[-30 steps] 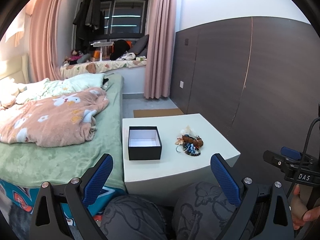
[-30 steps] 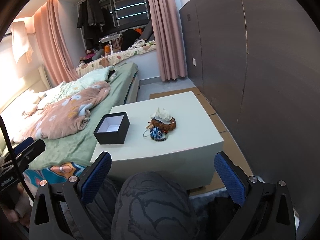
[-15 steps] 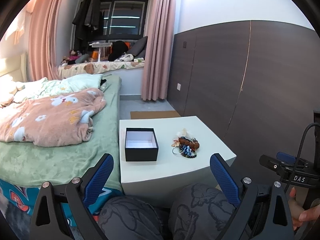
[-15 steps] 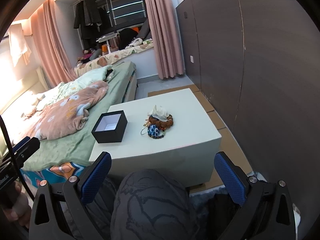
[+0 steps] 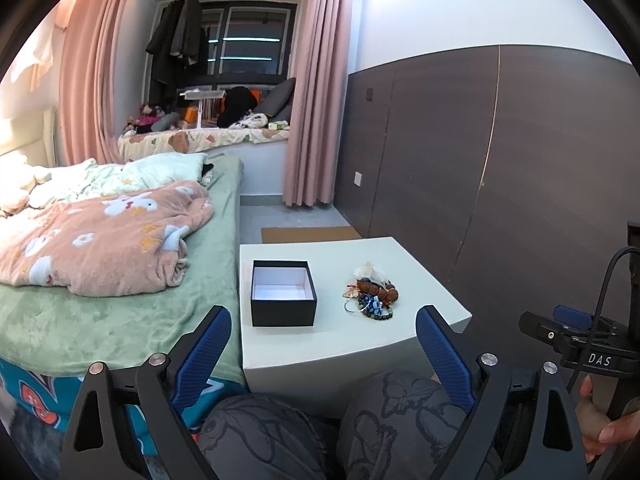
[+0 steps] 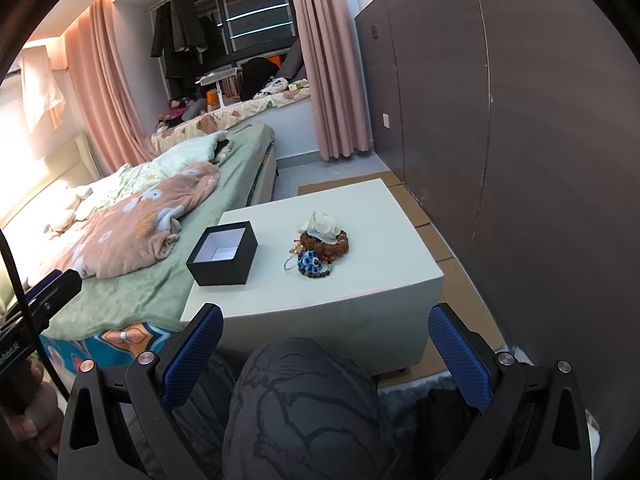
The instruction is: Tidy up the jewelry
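Note:
A small heap of jewelry (image 5: 370,290) lies on a white low table (image 5: 360,344): brown bead bracelets, a blue beaded piece, a silver ring and a white shell-like piece. It also shows in the right wrist view (image 6: 320,246). An open, empty black box (image 5: 283,299) with a white inside stands to its left, also in the right wrist view (image 6: 223,253). My left gripper (image 5: 323,334) is open and empty, held back over my knees. My right gripper (image 6: 325,330) is open and empty, also short of the table (image 6: 320,300).
A bed (image 5: 100,280) with a green cover and a pink blanket borders the table's left side. A dark panelled wall (image 5: 500,180) runs along the right. My knees (image 6: 300,408) are just in front of the table. Cardboard sheets (image 6: 432,224) lie on the floor.
Both views have shifted slightly, with the table and jewelry sitting a little lower and nearer. Both grippers stay open and empty.

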A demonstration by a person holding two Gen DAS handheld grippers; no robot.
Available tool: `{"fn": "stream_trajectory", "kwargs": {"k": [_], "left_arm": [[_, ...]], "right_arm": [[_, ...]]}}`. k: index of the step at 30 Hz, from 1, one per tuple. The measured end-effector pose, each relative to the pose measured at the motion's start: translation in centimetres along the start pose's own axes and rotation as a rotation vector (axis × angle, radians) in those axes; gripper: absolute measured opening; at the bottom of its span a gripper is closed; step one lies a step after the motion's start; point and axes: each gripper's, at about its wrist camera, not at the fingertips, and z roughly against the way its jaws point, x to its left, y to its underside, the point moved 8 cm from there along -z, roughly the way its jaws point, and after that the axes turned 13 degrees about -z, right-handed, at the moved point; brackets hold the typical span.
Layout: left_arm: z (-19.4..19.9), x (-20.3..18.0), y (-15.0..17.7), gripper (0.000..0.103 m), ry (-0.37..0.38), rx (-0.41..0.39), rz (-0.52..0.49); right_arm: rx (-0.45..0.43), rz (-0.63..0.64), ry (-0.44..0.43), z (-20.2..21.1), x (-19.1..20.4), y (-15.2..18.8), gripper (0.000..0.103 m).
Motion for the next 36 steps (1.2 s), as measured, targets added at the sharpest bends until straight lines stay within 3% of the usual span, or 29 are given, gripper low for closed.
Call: {"fn": "stream_trajectory", "kwargs": {"k": [21, 24, 36], "left_arm": [[-0.7, 0.8, -0.2, 0.092, -0.03, 0.008, 0.01], [-1.2, 0.8, -0.3, 0.092, -0.034, 0.008, -0.006], [-5.9, 0.7, 0.0, 0.092, 0.003, 0.079, -0.004]], "right_arm": [[-0.004, 0.012, -0.005, 0.0, 0.2, -0.7, 0.103], [-0.002, 0.011, -0.038, -0.3, 0.5, -0.8, 0.103], [0.065, -0.036, -0.044, -4.7, -0.6, -0.6, 0.103]]}}
